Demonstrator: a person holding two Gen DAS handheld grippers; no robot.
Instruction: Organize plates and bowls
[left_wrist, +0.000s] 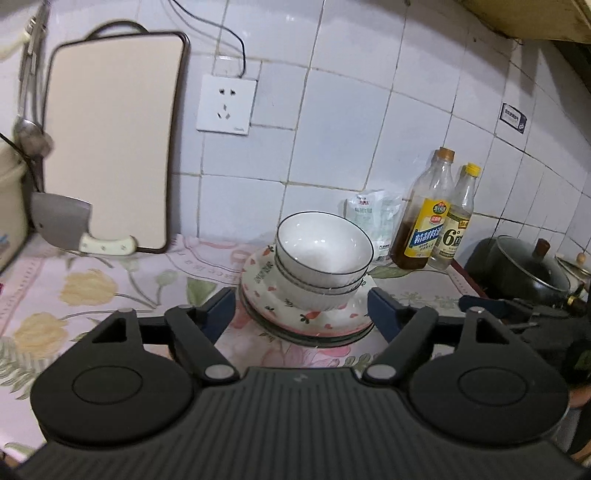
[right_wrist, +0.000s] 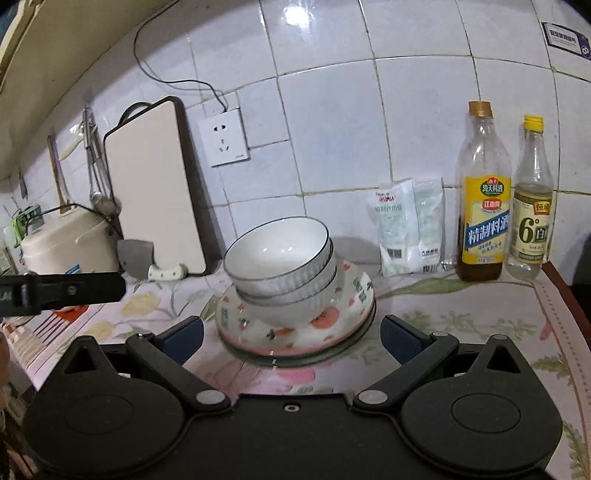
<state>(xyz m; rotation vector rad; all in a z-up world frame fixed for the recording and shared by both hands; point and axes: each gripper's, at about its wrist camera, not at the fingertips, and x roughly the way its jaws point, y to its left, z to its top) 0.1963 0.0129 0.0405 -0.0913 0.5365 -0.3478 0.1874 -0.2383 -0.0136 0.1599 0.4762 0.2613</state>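
Observation:
Three white ribbed bowls (left_wrist: 321, 251) (right_wrist: 277, 254) with dark rims sit nested and slightly tilted on a stack of plates (left_wrist: 258, 280) (right_wrist: 332, 321). The top plates are white with pink rims and fruit prints; a greenish one lies at the bottom. The stack rests on the flowered counter cloth (left_wrist: 92, 288). My left gripper (left_wrist: 303, 314) is open just in front of the stack, nothing between its fingers. My right gripper (right_wrist: 293, 336) is open too, short of the stack's near edge and empty. A finger of the left gripper (right_wrist: 92, 288) shows at the right wrist view's left edge.
A cutting board (left_wrist: 110, 147) leans on the tiled wall at left, a cleaver (left_wrist: 62, 221) against it. Two sauce bottles (right_wrist: 484, 206) (right_wrist: 532, 206) and salt bags (right_wrist: 406, 229) stand right of the stack. A lidded pot (left_wrist: 528, 266) is far right, a rice cooker (right_wrist: 70, 243) far left.

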